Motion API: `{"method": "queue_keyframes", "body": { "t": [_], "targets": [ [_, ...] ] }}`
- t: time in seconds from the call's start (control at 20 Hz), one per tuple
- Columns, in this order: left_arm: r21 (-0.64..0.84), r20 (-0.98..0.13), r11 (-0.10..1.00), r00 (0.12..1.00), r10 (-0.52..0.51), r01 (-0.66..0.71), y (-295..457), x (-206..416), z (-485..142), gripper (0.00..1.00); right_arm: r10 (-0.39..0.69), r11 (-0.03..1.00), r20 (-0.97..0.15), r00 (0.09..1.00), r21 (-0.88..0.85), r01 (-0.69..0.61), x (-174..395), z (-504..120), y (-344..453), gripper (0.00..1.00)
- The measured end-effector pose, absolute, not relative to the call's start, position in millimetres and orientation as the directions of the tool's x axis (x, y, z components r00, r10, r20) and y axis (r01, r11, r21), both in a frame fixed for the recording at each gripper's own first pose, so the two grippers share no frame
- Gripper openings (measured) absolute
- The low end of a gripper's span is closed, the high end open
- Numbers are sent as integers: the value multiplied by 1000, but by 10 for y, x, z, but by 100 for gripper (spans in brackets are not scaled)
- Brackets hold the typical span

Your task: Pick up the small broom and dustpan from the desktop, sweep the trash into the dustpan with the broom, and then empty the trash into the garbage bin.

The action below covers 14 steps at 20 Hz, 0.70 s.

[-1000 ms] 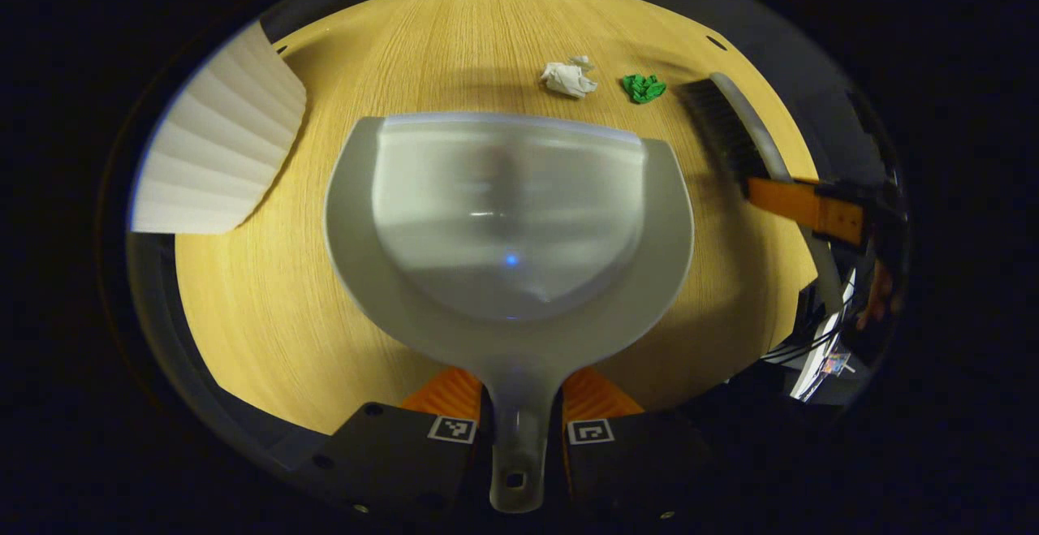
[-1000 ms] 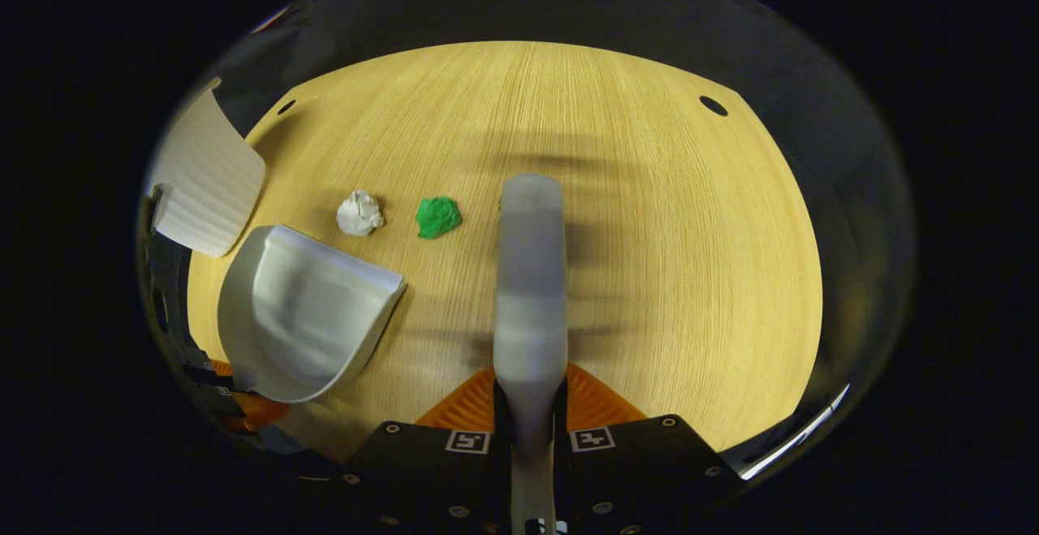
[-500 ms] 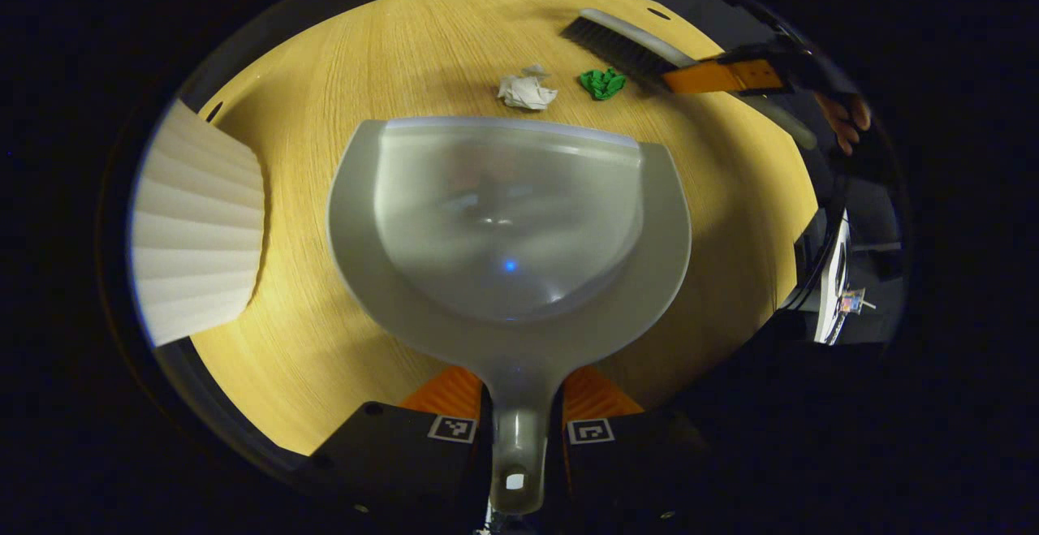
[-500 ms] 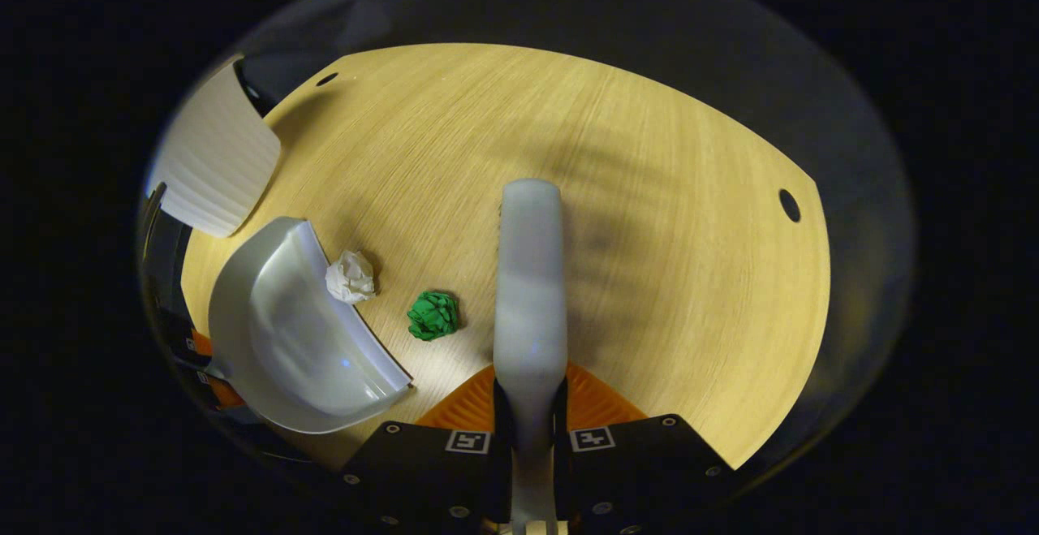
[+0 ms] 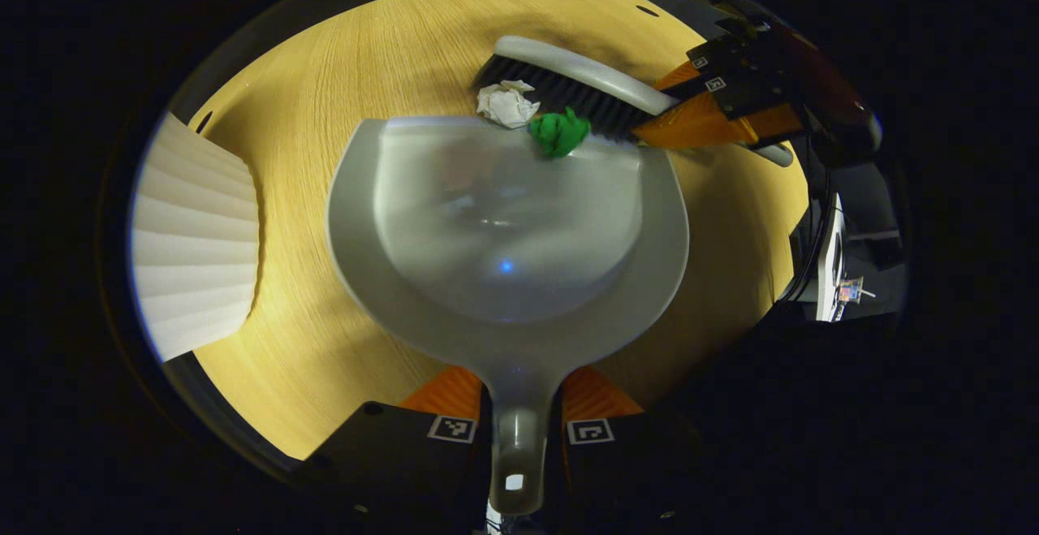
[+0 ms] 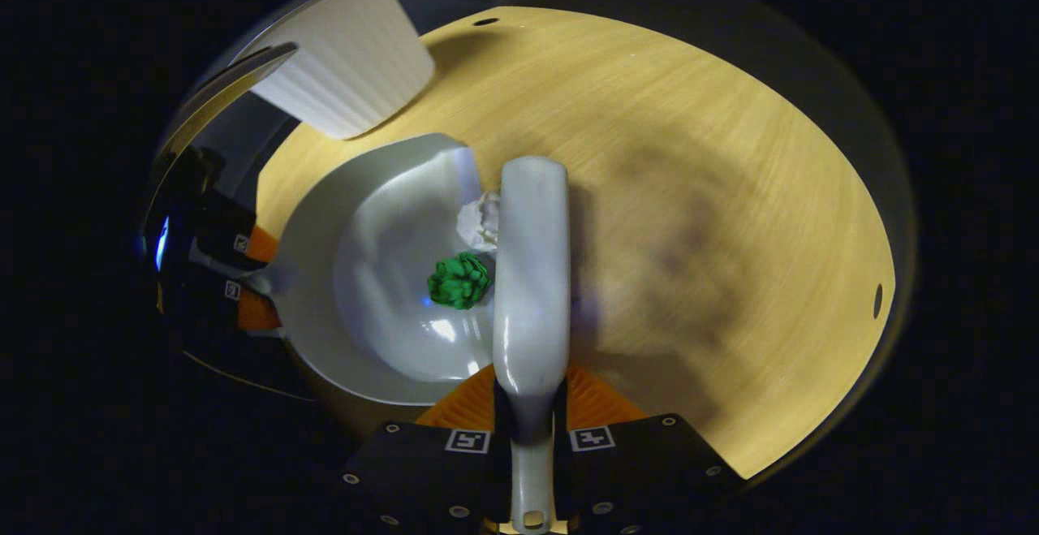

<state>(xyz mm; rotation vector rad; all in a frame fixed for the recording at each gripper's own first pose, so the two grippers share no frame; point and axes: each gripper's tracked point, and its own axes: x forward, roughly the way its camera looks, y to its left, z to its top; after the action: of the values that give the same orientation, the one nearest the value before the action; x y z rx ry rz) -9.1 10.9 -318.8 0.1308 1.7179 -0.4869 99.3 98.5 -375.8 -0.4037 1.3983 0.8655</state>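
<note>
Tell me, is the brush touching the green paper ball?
Touching. In the left gripper view the broom bristles press right against the green paper ball at the dustpan lip, no gap between them.

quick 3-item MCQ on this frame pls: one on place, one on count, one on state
1. Where is the green wad?
A. at the dustpan's front lip
B. in the bin
C. off the desk

2. How many trash wads are there?
A. one
B. two
C. four

3. What is the left gripper doing?
A. open
B. shut on the dustpan handle
C. holding the broom

Key: A, it sits on the dustpan lip against the broom bristles; B, green plus the white wad; B, both fingers clamp the handle.
</note>
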Motion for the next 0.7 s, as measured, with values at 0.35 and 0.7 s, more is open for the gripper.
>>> {"method": "queue_keyframes", "body": {
  "t": [0.35,0.7],
  "targets": [
    [-260,-958,922,-197,-209,287,54,-91,-3170,27,361,686,-929,-80,323,-652,874,-3548,1202,21],
    [-214,-969,962,-164,-187,168,-6,-93,-3160,26,214,925,-971,104,167,-341,1134,-3501,364,21]
  ]
}}
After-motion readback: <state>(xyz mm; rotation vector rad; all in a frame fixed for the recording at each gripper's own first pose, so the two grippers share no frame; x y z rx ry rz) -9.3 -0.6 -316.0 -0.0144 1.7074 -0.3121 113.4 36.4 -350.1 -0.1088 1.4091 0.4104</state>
